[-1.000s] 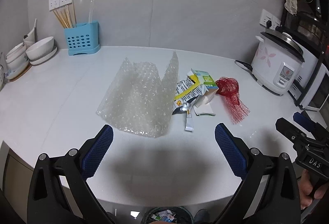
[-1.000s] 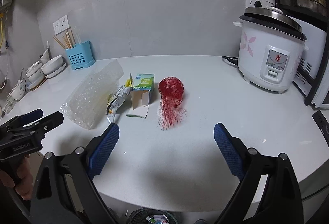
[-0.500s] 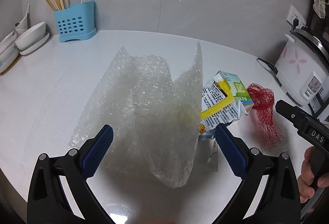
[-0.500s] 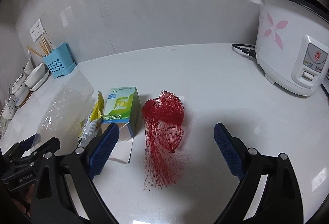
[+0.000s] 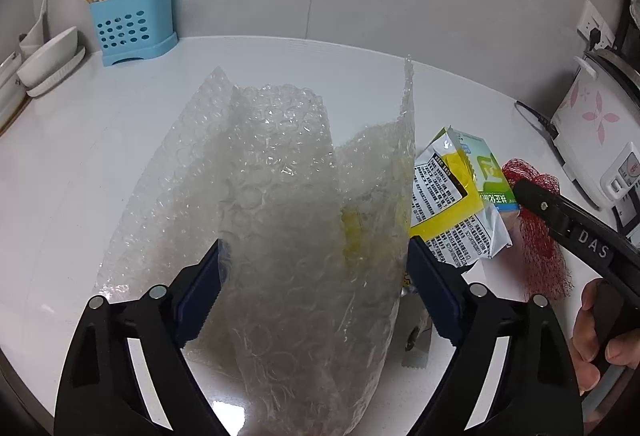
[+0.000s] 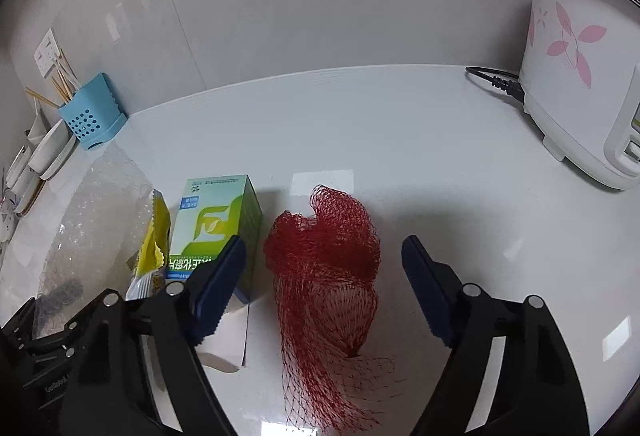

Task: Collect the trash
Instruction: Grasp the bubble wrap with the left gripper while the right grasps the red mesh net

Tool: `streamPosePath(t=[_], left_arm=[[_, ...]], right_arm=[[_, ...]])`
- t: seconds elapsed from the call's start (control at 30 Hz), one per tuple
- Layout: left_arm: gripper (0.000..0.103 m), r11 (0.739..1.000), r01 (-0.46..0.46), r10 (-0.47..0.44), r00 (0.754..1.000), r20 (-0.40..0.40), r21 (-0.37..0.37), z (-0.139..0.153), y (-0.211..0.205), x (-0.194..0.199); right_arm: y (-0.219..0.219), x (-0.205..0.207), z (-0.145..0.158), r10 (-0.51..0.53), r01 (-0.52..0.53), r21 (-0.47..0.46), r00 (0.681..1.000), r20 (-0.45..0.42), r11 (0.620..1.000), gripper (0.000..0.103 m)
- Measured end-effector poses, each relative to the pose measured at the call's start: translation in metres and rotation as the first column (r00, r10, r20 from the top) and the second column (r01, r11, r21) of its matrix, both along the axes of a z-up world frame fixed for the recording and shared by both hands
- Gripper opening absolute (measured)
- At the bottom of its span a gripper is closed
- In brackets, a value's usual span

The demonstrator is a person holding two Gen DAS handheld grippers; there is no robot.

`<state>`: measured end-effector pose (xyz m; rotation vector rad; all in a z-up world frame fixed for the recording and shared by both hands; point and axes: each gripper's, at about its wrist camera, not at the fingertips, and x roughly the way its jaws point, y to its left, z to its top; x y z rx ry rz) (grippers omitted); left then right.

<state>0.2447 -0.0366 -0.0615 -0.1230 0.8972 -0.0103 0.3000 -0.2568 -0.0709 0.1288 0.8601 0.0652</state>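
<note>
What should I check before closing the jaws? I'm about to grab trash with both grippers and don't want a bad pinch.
1. Left gripper open: ok, jaws spread wide.
2. Bubble wrap between the left jaws: ok, a raised fold stands in the gap.
3. Nothing else in the left pinch: not ok, the yellow snack wrapper lies right by the right-hand jaw.
4. Right gripper open: ok.
5. Red mesh net between the right jaws: ok, its bunched part sits in the gap.
6. Green box clear of the right gripper: cannot tell, the left-hand jaw overlaps it in view.
</note>
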Motion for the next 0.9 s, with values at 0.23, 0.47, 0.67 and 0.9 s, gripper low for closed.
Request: streamPosePath(t=[0.23,0.47,0.67,0.9], left_arm=[[0.038,0.999,0.031,-0.031,0.999,-0.032,0.012,-0.001,-0.001,-0.002],[0.007,0.997,0.050,-0.050,0.999,-0.002,0.060,0.010,-0.006,-0.014],[0.006,0.996,0.043,-0.046,0.998,0.038,0.084,0.028,-0.007,-0.029],[0.006,0.995,0.043,-0.049,0.996,0.072,0.087,0.051,-0.009,-0.052]], right_arm=[[0.000,0.003,-0.006,-0.011,0.012,0.008,1.000,-0.014,1.000,0.043],[-0.005,-0.010,0.001,-0.029,0.029,-0.023,0.999,0.025,0.999,0.013],[-0.012,-0.026,0.013,-0.038,0.039,-0.022,0.998,0.055,0.999,0.010],[-0.007,-0.050,0.036,-0.016,0.019,-0.035,0.995,0.097,0.999,0.010]])
